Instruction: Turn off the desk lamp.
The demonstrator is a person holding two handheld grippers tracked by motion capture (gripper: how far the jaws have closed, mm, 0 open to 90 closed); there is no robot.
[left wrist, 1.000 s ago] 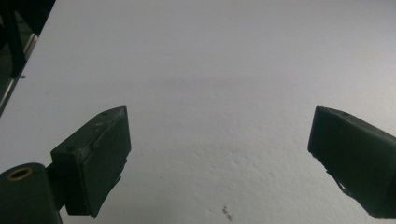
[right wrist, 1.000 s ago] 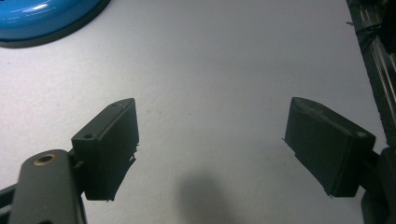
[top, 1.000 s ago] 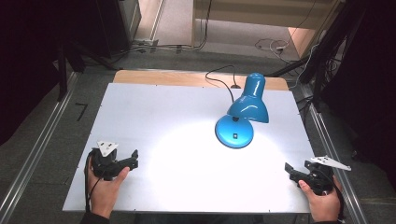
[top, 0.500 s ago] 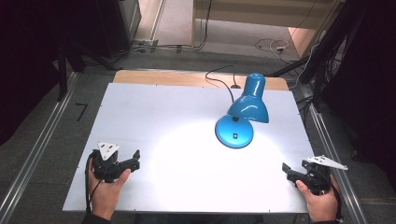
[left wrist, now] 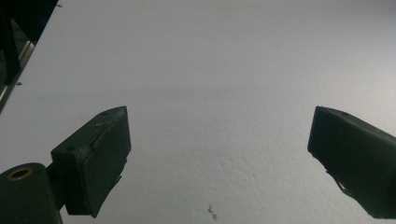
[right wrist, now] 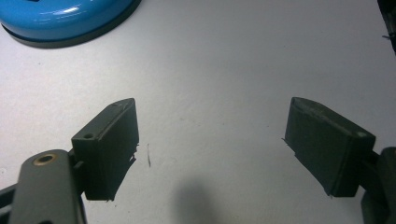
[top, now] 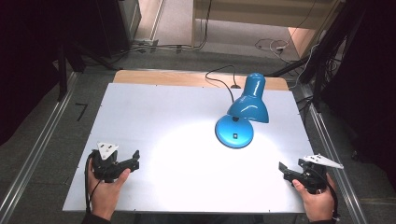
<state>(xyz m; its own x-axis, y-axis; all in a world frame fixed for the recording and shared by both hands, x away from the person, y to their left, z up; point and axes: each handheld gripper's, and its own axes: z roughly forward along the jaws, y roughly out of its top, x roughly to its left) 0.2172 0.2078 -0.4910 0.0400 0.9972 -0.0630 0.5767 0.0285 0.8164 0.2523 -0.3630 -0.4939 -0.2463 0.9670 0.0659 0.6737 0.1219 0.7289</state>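
The surface (top: 154, 112) is matt white with a fine, slightly grainy texture, and bare wood shows along its far edge. The blue lamp (top: 243, 114) looks glossy and smooth, like enamelled metal, its base rimmed in black. Both grippers' jaws are matt black, dull plastic or rubber.

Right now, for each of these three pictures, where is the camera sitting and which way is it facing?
High view: fixed above the person's side, looking forward and down on the white table, the blue desk lamp, both hands, the left gripper and the right gripper.
Left gripper view: rides the left gripper, looking along its open jaws at bare tabletop.
Right gripper view: rides the right gripper, jaws open, facing the lamp base.
Shared: the lamp base appears in the high and right gripper views.
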